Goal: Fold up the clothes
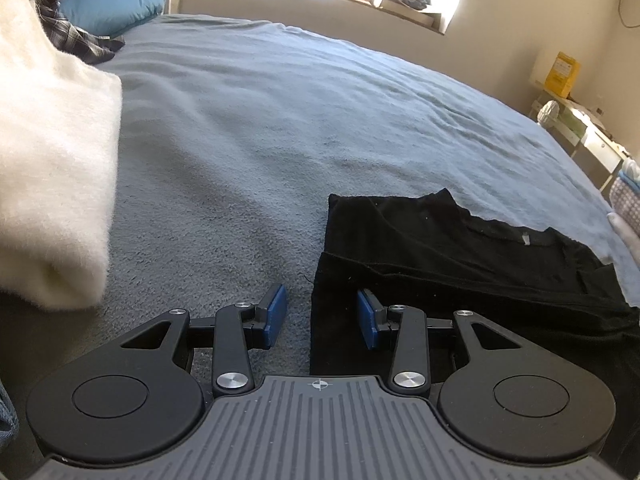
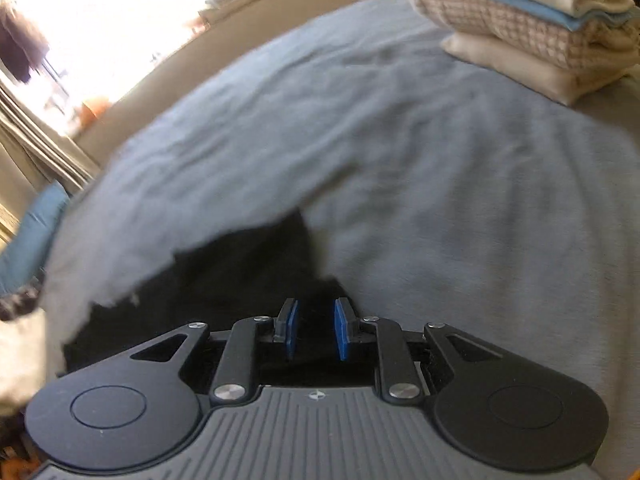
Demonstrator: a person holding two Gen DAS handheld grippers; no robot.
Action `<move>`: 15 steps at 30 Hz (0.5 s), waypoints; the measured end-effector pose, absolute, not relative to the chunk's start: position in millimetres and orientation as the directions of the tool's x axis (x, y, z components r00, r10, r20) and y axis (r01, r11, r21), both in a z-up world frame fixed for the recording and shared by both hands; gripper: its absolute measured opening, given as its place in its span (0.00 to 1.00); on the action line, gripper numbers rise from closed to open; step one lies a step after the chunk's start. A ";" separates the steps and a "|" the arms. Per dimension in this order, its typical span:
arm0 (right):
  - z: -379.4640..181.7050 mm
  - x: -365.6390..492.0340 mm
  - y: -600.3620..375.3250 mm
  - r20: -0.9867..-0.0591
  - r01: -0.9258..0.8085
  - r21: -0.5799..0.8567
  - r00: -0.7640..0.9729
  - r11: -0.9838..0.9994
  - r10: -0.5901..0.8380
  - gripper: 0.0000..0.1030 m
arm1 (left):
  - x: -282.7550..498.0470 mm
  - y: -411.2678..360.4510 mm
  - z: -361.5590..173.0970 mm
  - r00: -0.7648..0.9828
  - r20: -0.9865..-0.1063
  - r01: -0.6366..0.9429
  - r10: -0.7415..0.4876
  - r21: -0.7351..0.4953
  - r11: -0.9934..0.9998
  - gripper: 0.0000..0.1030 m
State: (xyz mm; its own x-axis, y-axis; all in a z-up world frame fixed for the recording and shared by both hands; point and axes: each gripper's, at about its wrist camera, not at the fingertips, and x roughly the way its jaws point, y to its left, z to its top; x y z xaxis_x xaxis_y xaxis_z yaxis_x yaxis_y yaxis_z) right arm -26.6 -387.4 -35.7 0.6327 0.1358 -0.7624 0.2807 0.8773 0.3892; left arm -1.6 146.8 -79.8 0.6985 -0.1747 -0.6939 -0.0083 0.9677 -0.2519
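A black folded garment (image 1: 440,260) lies flat on the blue-grey bed blanket (image 1: 280,120), low and right in the left wrist view. My left gripper (image 1: 322,318) is open and straddles the garment's left edge. One blue pad is over the blanket and the other over the black cloth, with nothing pinched. The right wrist view is blurred. There my right gripper (image 2: 316,328) hovers over the same black garment (image 2: 224,280) near its edge. Its blue pads stand a narrow gap apart, and only dark cloth shows below them.
A white fluffy garment (image 1: 52,160) lies at the left, with a plaid shirt (image 1: 68,28) and a blue pillow (image 1: 116,4) behind it. A stack of folded clothes (image 2: 540,28) sits at the bed's far right. A side table with a yellow box (image 1: 562,74) stands beyond the bed.
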 end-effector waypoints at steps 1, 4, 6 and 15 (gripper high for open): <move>-37.1 -26.4 -388.2 -0.767 0.279 0.368 0.631 0.887 0.120 0.20 | -1.6 146.4 -79.9 0.699 -0.694 -0.008 -0.174 -0.251 0.968 0.38; -32.3 -22.2 -376.4 -0.762 0.209 0.278 0.642 0.937 0.083 0.20 | -1.9 145.2 -80.2 0.701 -0.693 -0.007 -0.170 -0.246 0.969 0.38; -26.1 -17.1 -358.1 -0.752 0.110 0.205 0.653 0.973 0.085 0.20 | -2.4 144.5 -80.5 0.703 -0.692 -0.008 -0.167 -0.242 0.970 0.38; -30.6 3.0 -242.9 -0.809 -0.484 -0.135 0.558 0.864 0.186 0.20 | -3.6 143.5 -81.5 0.710 -0.686 -0.006 -0.157 -0.229 0.974 0.38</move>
